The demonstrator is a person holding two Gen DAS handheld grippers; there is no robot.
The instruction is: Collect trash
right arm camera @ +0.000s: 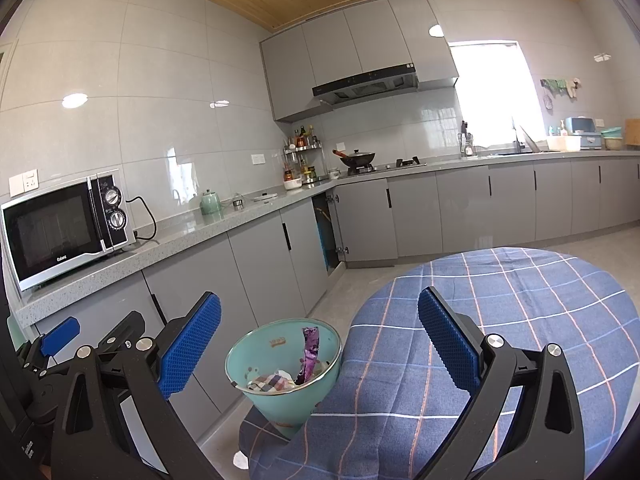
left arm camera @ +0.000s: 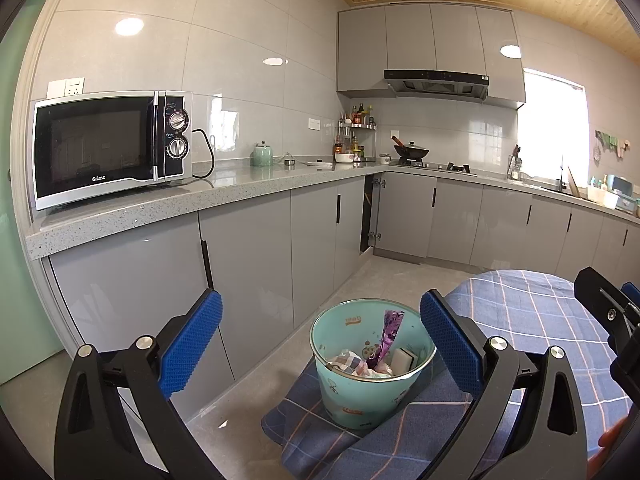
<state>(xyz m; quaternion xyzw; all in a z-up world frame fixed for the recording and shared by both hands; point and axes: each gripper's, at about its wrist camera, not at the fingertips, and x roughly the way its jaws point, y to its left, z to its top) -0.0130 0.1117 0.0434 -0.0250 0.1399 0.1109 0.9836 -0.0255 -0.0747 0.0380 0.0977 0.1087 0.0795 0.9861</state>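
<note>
A teal trash bin (left arm camera: 370,392) stands on the floor against the hanging edge of a blue checked tablecloth (left arm camera: 532,312). In it are a purple wrapper (left arm camera: 390,336), a white sponge-like block (left arm camera: 404,358) and crumpled checked scraps (left arm camera: 352,362). My left gripper (left arm camera: 320,340) is open and empty, held above and in front of the bin. The bin (right arm camera: 280,392) and wrapper (right arm camera: 310,354) also show in the right wrist view. My right gripper (right arm camera: 320,340) is open and empty, over the tablecloth's (right arm camera: 500,320) left edge, right of the bin.
A grey counter (left arm camera: 224,192) with grey cabinets runs along the left and back walls. On it are a microwave (left arm camera: 108,148), a green teapot (left arm camera: 262,156), a spice rack and a wok on the stove (left arm camera: 412,152). One corner cabinet door stands open (left arm camera: 370,216).
</note>
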